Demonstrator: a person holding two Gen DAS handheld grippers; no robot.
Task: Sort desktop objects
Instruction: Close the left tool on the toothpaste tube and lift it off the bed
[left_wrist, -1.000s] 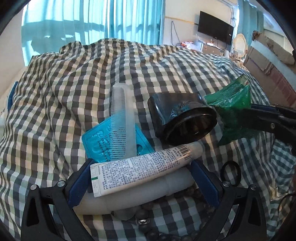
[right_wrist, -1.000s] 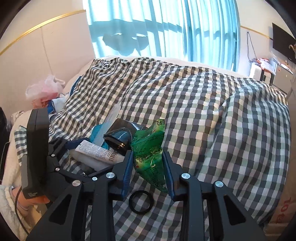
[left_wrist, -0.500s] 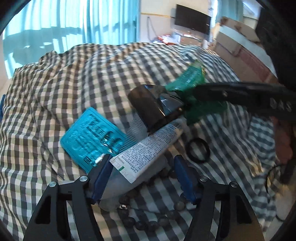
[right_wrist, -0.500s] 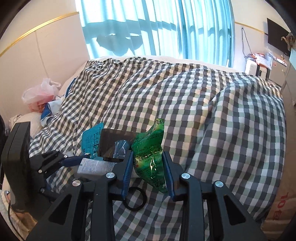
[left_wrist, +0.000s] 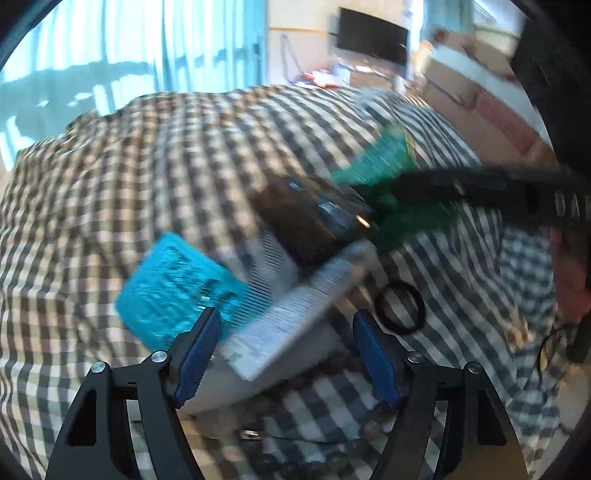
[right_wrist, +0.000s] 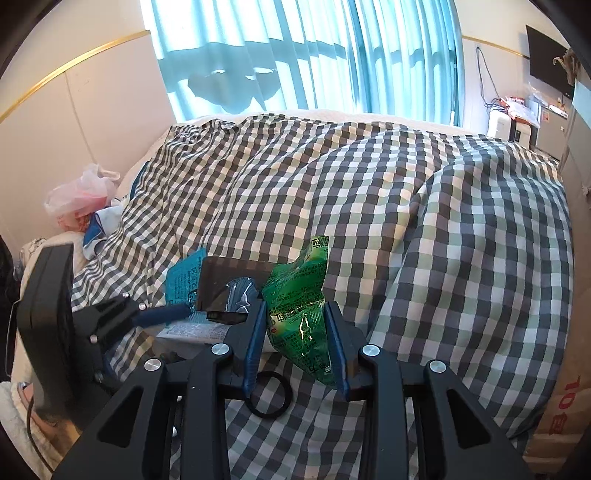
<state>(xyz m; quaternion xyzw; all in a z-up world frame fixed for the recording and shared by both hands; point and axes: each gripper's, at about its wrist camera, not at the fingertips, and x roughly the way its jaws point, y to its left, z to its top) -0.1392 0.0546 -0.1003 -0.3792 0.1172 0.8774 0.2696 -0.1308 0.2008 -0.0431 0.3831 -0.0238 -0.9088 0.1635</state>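
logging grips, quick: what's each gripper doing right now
Left gripper: jaws opening, white tube between them, not pressed.
Right gripper: jaws shut on the green packet.

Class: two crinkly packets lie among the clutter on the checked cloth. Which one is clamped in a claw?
The green foil packet, pinched by the right claw; the flat turquoise packet lies free on the cloth.

The far half of the checked blanket (right_wrist: 424, 206) lay bare, open to approach from the window side and the right. Nearer, a tight pile blocked the way: teal sachet (left_wrist: 173, 288), comb (left_wrist: 266, 273), printed tube (left_wrist: 295, 325), black cup (right_wrist: 225, 291) and green packet (right_wrist: 299, 306), touching or overlapping. A black hair tie (right_wrist: 267, 395) lay just beside them, and beads (left_wrist: 347, 365) ran under the tube.
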